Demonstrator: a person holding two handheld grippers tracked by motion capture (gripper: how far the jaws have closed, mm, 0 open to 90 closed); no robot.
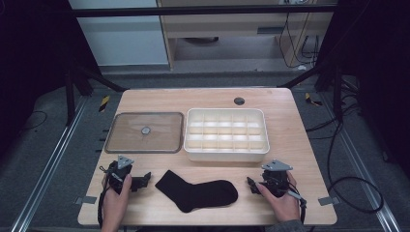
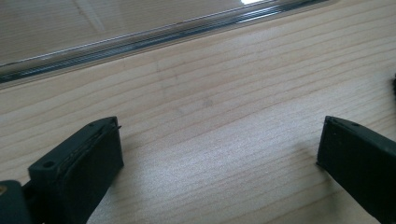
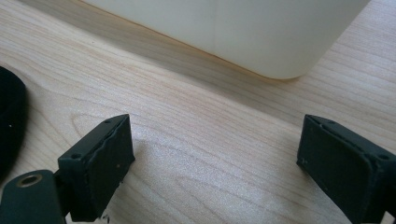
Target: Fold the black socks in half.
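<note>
A black sock (image 1: 198, 192) lies flat near the front edge of the wooden table (image 1: 290, 140), toe to the right. My left gripper (image 1: 144, 181) rests on the table just left of the sock, held in a hand, jaws wide apart and empty. The left gripper view shows bare wood between the open jaws of the left gripper (image 2: 219, 154). My right gripper (image 1: 251, 184) sits to the right of the sock, also open. In the right gripper view the right gripper (image 3: 215, 154) holds nothing, with the sock's edge (image 3: 11, 121) at the far left.
A white box with several compartments (image 1: 226, 134) stands behind the sock; its corner (image 3: 243, 32) is close ahead of the right gripper. A clear lid with a small knob (image 1: 144, 131) lies flat left of the box, its rim (image 2: 140, 42) ahead of the left gripper.
</note>
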